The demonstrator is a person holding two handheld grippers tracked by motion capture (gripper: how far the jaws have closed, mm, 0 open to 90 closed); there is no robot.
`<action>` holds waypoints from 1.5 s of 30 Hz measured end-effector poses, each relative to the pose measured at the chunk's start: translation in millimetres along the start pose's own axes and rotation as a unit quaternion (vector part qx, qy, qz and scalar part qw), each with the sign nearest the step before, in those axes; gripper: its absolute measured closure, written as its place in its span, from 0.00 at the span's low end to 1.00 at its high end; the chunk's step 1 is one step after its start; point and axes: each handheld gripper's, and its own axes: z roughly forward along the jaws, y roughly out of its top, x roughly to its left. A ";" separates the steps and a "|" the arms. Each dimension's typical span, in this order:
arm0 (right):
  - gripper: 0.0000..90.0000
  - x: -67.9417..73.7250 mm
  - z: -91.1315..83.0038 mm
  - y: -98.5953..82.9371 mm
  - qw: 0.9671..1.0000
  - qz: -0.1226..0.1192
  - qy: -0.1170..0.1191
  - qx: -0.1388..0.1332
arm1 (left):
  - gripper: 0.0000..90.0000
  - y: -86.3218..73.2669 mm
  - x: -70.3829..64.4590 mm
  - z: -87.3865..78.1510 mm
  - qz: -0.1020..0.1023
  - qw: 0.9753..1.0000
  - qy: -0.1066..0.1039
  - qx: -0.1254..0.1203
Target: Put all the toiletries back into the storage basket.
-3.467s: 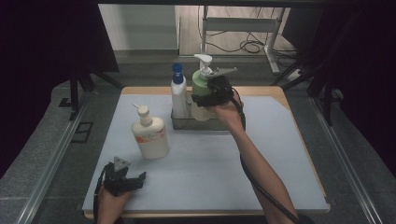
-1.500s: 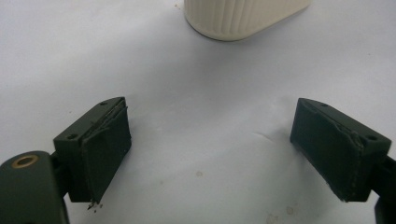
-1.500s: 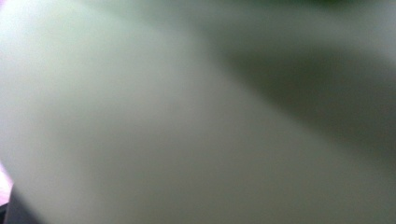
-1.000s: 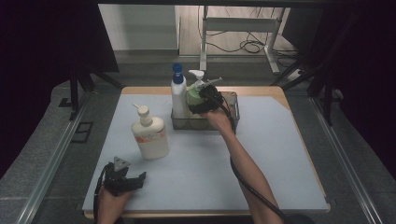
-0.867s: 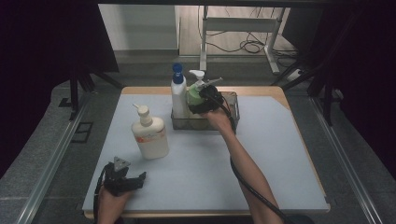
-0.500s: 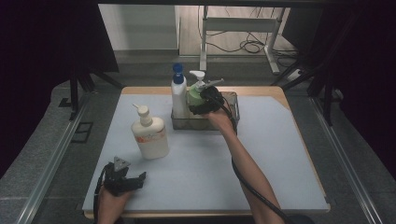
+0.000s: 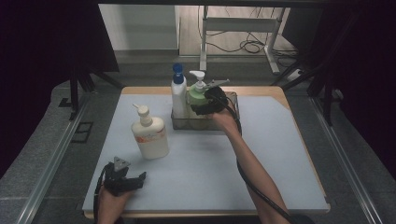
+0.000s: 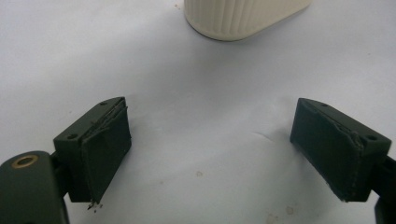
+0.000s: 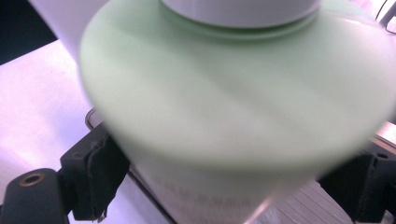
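We see the right gripper (image 7: pixel 205 106) closed around the green pump bottle (image 7: pixel 197 95), one jaw on each side of its body just under the rounded shoulder; in the right gripper view the green pump bottle (image 9: pixel 233 107) sits between the two pads, blurred. The bottle stands upright, long axis vertical, its white pump spout pointing toward the blue-capped bottle (image 7: pixel 178 95) beside it. It is lowered into the clear bin (image 7: pixel 187 122), and we cannot tell whether its base touches the bin floor. The blue-capped bottle stands upright in the same bin, close against the green one. The bin sits near the far edge of the counter (image 7: pixel 280 154). On the near side of the bin the counter lies open to its front edge. The cream pump bottle (image 7: pixel 149 135) stands upright nearer than the bin and to its left. The left gripper (image 7: pixel 125 181) rests far from the bin at the counter's near left corner, jaws spread wide on nothing, facing the cream bottle's base.
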 end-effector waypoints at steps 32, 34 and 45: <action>0.72 -36.1 -33.3 -49.6 0.998 0.052 0.033 0.030 | 0.13 0.0 0.1 -0.2 0.001 1.000 0.000 0.001; 0.82 -36.4 -30.3 -50.3 0.997 0.057 0.024 0.036 | 0.13 0.0 0.1 -0.2 0.001 1.000 0.000 0.001; 1.00 -39.9 -7.4 -50.2 0.994 0.080 -0.004 0.068 | 0.13 0.0 0.1 -0.2 0.001 1.000 0.000 0.001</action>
